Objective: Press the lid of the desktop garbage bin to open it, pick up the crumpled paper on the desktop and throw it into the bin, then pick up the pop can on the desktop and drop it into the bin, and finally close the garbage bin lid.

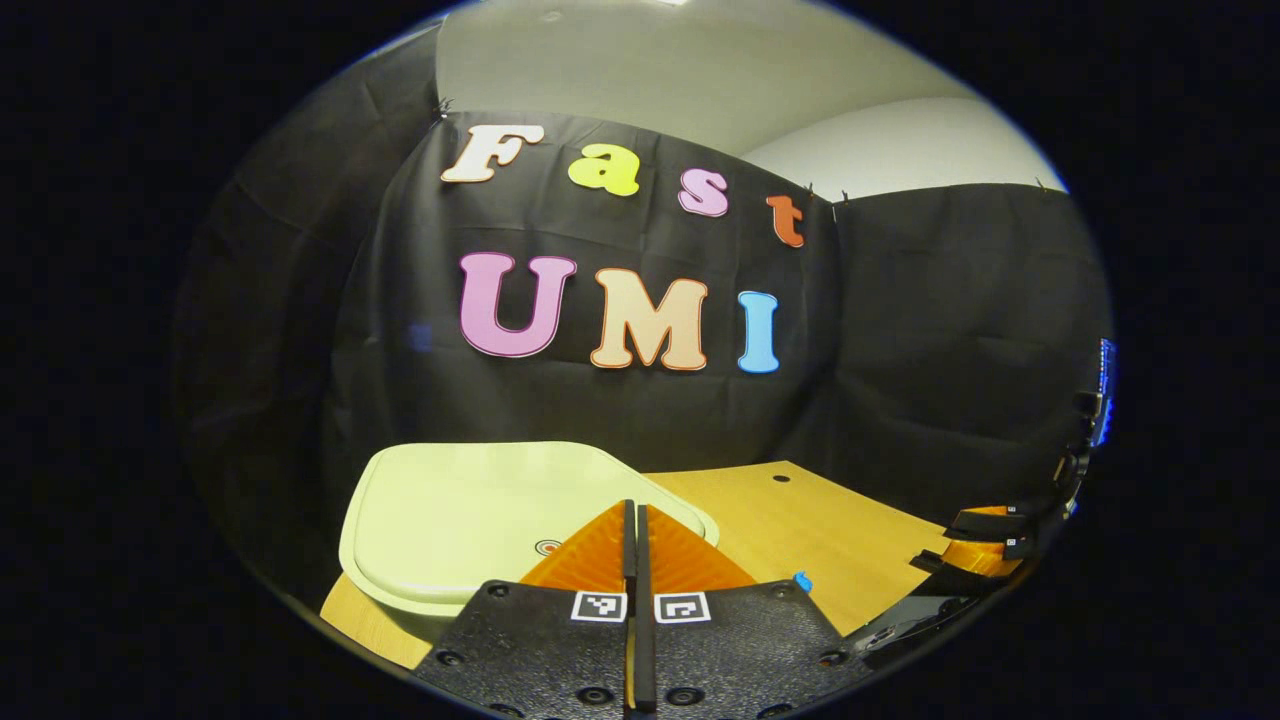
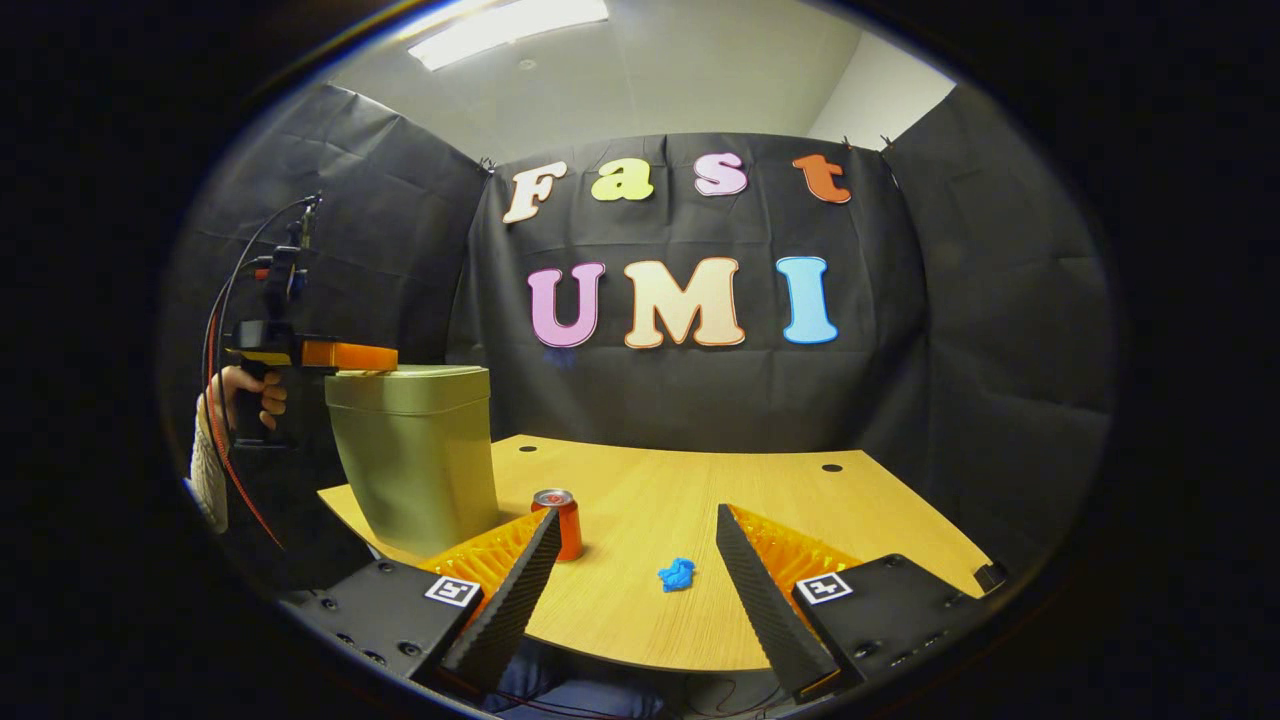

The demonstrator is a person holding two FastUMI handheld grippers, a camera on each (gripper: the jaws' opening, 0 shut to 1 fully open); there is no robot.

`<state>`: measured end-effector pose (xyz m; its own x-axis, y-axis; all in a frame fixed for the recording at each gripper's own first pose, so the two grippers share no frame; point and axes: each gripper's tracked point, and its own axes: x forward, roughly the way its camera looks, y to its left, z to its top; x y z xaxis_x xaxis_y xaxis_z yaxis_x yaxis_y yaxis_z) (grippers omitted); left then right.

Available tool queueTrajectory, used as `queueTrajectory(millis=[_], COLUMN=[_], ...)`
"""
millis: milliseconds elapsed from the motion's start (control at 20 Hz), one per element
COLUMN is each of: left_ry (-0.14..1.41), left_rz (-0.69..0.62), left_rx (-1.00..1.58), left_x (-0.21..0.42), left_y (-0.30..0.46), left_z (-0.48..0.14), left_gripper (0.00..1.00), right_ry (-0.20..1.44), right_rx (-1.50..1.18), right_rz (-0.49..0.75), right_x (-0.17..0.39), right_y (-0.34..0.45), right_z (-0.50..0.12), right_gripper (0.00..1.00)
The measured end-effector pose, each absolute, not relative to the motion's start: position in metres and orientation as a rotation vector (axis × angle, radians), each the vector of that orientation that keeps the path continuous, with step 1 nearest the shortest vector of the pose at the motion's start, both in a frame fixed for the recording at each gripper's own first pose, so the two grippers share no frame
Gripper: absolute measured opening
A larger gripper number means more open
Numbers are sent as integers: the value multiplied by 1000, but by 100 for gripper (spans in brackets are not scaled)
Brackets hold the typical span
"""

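The pale green bin (image 2: 415, 455) stands at the table's left with its lid (image 1: 470, 510) down. My left gripper (image 1: 635, 512) is shut with nothing between its fingers, and its tips hover low over the lid by a small round mark (image 1: 548, 547). In the right gripper view the left gripper (image 2: 375, 356) lies level at the lid's top edge, held by a hand (image 2: 250, 395). My right gripper (image 2: 637, 535) stands open above the table's front edge. The red pop can (image 2: 558, 522) is upright by its left finger. The blue crumpled paper (image 2: 677, 574) (image 1: 802, 580) lies between the fingers, farther ahead.
The wooden table (image 2: 700, 490) has a curved front edge and two small holes near the back. Black cloth walls close in the back and both sides. The right gripper (image 1: 985, 545) shows at the right edge of the left gripper view.
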<state>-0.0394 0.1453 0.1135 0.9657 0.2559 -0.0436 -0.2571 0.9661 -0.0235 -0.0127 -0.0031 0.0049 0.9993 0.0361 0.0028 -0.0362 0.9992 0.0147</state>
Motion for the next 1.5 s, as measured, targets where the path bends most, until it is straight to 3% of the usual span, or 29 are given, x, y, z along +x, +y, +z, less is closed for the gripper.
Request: queueTrajectory(millis=[850, 1100, 1500], left_ry=[84, -3, -31], left_rz=[244, 265, 48], left_rx=[49, 92, 86], left_x=[-40, -34, -22], left_y=[145, 142, 49], left_z=[122, 167, 161], left_gripper=[0, 0, 0], right_ry=[-27, -22, -3], right_rx=[2, 2, -11], right_rz=[20, 10, 19], right_x=[-21, -20, -15], right_y=[-10, -12, -8], right_z=[14, 13, 7], right_gripper=[99, 99, 99])
